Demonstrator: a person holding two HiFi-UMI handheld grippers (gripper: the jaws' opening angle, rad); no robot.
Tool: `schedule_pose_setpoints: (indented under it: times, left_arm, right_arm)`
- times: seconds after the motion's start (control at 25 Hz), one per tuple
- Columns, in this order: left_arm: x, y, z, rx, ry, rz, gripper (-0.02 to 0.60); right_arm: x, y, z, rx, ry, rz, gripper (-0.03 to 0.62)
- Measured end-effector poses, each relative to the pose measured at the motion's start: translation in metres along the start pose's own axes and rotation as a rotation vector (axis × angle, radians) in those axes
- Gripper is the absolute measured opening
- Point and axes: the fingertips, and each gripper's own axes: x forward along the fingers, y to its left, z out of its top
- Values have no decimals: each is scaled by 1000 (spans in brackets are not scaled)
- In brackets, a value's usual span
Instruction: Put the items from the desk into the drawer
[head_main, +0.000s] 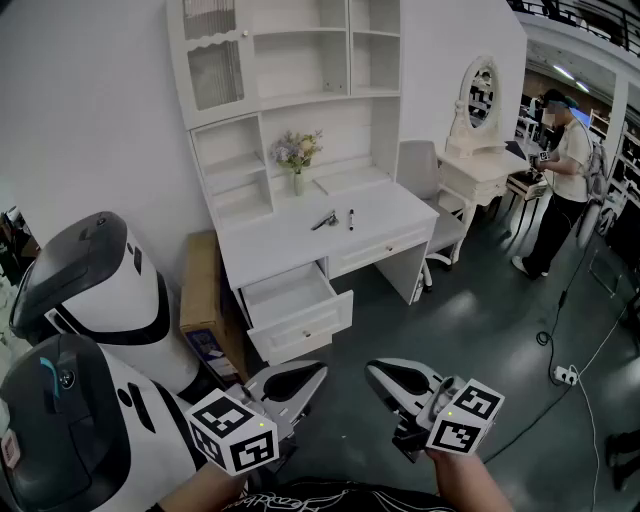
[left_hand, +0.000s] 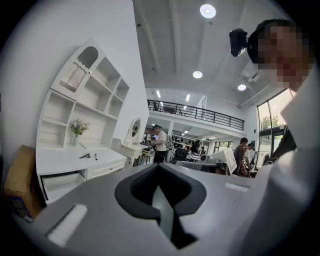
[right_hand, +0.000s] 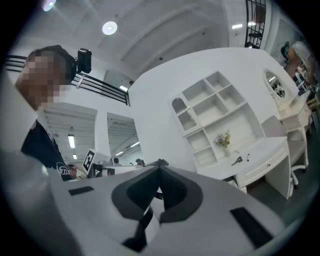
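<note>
The white desk (head_main: 290, 245) with a shelf unit stands some way ahead of me. On its top lie a dark hand tool (head_main: 323, 220) and a black pen (head_main: 351, 219). The desk's left drawer (head_main: 296, 303) is pulled open. Both grippers hover low in the head view, well short of the desk: the left gripper (head_main: 316, 369) and the right gripper (head_main: 372, 367) are each shut with nothing held. From the left gripper (left_hand: 158, 165) I see the tool (left_hand: 85, 156), the pen (left_hand: 95, 156) and the open drawer (left_hand: 60, 182). From the right gripper (right_hand: 159, 162) I see the tool (right_hand: 236, 160).
A flower vase (head_main: 296, 158) stands at the desk's back. A cardboard box (head_main: 202, 290) leans left of the desk, beside two white rounded machines (head_main: 105, 290). A chair (head_main: 425, 180), a mirrored vanity (head_main: 480, 110) and a person (head_main: 560, 180) are to the right. A power strip (head_main: 567, 375) lies on the floor.
</note>
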Motion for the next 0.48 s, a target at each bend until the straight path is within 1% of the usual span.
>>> schedule_pose_setpoints:
  times: [0.32,0.48]
  left_arm:
    - [30,-9,-5,5,20,-5,9]
    - [43,-13,-7,7,25,-4,9]
  right_arm:
    - [-22,-19,8,-7,2,19,8]
    - [-32,-33,12,11,-26,17,8]
